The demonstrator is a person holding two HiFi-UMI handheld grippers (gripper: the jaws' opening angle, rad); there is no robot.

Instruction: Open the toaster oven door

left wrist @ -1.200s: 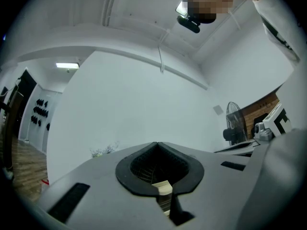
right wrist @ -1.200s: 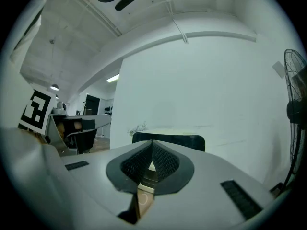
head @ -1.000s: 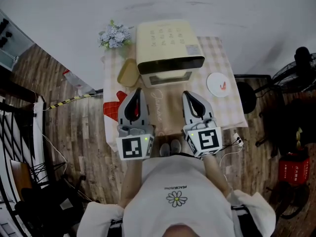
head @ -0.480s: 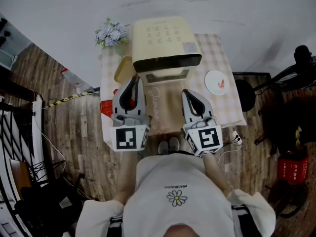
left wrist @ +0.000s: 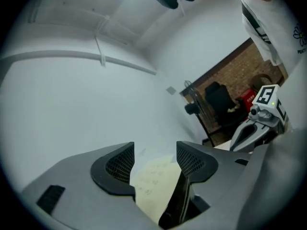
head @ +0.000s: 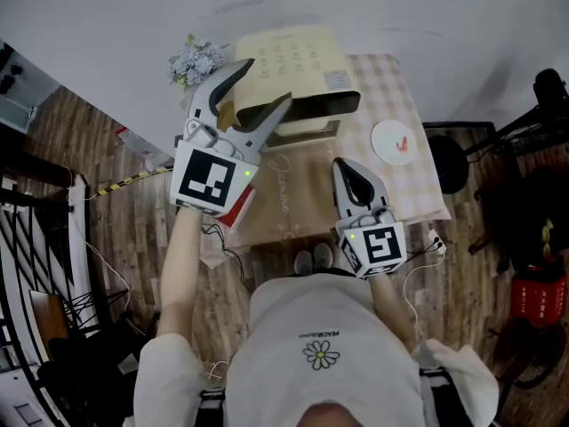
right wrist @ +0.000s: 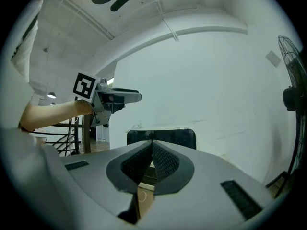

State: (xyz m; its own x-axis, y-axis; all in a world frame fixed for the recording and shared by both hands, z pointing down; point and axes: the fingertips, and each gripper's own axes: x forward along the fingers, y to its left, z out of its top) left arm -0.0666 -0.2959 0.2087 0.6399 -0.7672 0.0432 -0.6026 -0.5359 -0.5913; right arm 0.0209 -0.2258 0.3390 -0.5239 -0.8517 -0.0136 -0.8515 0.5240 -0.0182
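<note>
The cream toaster oven [head: 298, 60] stands at the back of the table, its dark door [head: 307, 127] facing me and closed. My left gripper [head: 265, 80] is lifted high over the oven's left side. Its jaws are opening and stand wide apart, with nothing between them. In the left gripper view the oven's cream top [left wrist: 153, 178] shows beyond the open left gripper [left wrist: 154, 157]. My right gripper [head: 349, 172] hovers low over the table in front of the oven, shut and empty. In the right gripper view the right gripper [right wrist: 152, 150] points at the oven's dark front [right wrist: 184, 137].
A checked cloth [head: 391, 92] covers the table. A bunch of pale flowers [head: 197, 60] stands left of the oven, and a white plate [head: 396, 140] lies to its right. A red item [head: 238, 210] lies at the table's left. A black stool [head: 449, 167] and a fan [head: 551, 92] stand on the right.
My left gripper has risen and moved forward over the oven's left side, and its jaws have gone from shut to wide apart. The right gripper has hardly moved.
</note>
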